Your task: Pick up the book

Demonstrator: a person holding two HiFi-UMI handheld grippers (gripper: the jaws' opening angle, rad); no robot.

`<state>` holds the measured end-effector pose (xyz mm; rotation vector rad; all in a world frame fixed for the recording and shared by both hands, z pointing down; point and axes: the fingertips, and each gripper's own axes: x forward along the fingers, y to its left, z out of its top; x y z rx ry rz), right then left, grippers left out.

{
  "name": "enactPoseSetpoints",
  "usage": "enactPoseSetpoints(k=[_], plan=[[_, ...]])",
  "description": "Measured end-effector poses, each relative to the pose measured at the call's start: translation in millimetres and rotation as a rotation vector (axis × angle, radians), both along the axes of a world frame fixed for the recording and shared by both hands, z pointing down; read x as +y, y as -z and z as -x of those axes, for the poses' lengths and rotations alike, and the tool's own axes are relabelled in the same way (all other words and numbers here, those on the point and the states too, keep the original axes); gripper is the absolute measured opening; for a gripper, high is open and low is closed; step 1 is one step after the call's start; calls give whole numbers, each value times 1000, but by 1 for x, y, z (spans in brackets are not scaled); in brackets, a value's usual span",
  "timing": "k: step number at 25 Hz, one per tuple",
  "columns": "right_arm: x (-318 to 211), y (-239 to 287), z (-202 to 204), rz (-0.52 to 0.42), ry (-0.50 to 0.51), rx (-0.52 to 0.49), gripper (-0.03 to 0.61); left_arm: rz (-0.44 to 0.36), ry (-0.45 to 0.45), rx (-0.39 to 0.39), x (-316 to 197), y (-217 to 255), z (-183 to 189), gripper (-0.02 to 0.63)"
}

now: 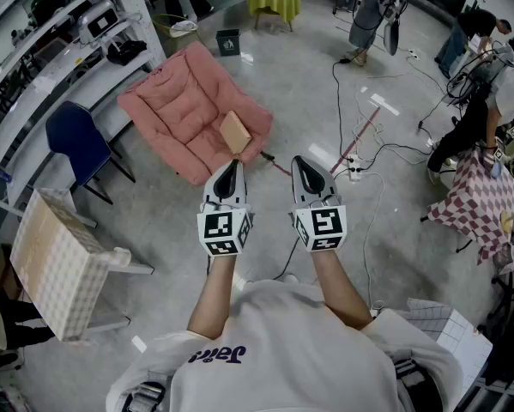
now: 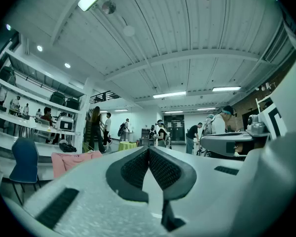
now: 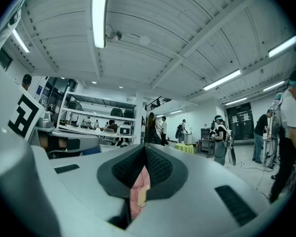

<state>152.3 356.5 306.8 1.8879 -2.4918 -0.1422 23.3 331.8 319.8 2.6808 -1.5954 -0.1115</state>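
- Two claws are hovering clenched and empty: left gripper (image 1: 230, 166), right gripper (image 1: 302, 162).
- Book (image 1: 235, 132) is lying on pink cushioned chair (image 1: 175, 110), twelve o'clock of left gripper.

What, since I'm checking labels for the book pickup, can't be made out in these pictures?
- Book cover print: head view, too small.
- Rest of the book: right gripper view, the right gripper's shut jaws leave only a sliver visible.
- Book in left gripper view: not seen; the left gripper's own body covers most of the pink chair.
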Motion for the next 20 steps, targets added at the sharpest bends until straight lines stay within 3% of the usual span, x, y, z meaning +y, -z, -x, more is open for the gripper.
enactPoseSetpoints(k=[7, 11, 20], plan=[[-12, -10, -36, -3, 34, -11, 11, 10, 18, -10, -8, -12, -42, 15], [-20, -27, -52, 32, 88, -77, 11, 9, 17, -20, -2, -21, -61, 15], [-68, -66, -25, 123, 198, -134, 12, 118, 35, 2, -51, -65, -44, 15]])
